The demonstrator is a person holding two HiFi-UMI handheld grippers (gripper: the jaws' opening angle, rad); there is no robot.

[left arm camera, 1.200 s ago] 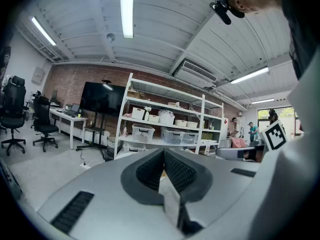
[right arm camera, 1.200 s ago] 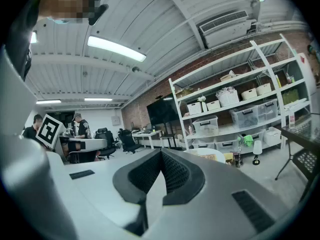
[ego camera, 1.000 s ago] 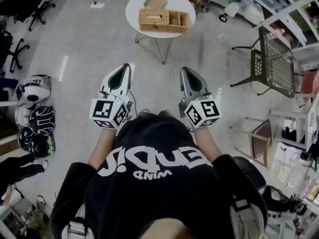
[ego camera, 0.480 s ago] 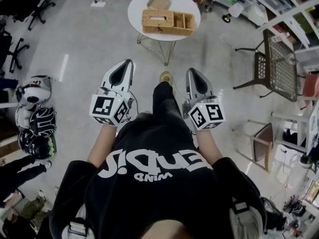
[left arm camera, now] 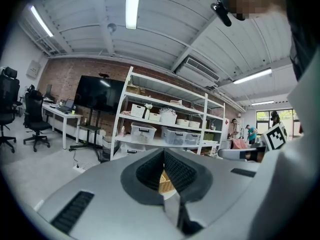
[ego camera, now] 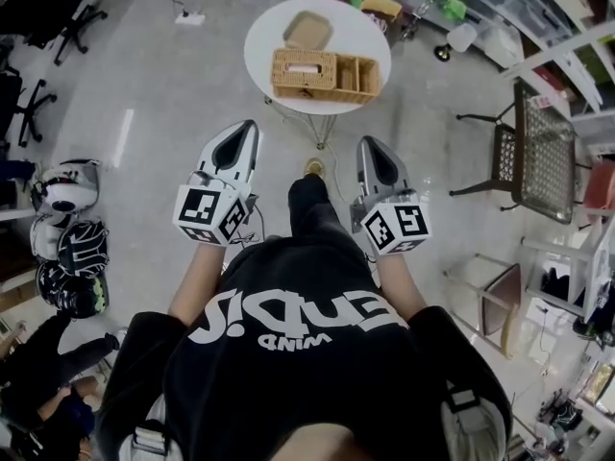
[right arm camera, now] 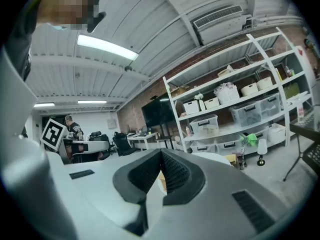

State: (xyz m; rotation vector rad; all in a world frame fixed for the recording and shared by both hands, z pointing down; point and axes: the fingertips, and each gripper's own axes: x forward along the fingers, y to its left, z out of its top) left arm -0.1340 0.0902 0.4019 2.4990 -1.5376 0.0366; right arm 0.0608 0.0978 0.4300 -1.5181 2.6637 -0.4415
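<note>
I hold both grippers at waist height over the grey floor, pointing ahead. The left gripper [ego camera: 244, 129] is shut with nothing in it, and the right gripper [ego camera: 370, 144] is likewise shut and empty. A round white table [ego camera: 370, 32] stands ahead of them, carrying a wicker organiser basket [ego camera: 322, 73] and a small flat wicker tray [ego camera: 307, 30]. A sliver of that wicker basket [left arm camera: 164, 182] shows behind the left gripper [left arm camera: 164, 153] in the left gripper view. In the right gripper view, the white table [right arm camera: 212, 157] shows just past the right gripper [right arm camera: 161, 154]. My leg and shoe [ego camera: 313, 169] are stepped forward between the grippers.
A black mesh chair [ego camera: 533, 147] stands to the right of the table. Several helmets [ego camera: 65, 229] lie on the floor at left. White shelving with storage bins [left arm camera: 162, 129] lines the brick wall behind the table. Office chairs [left arm camera: 35, 126] and desks stand further left. People sit at desks behind.
I have walked forward: the round table with the basket is closer and lower in the head view, and one leg has swung out ahead. Both grippers stay shut.
</note>
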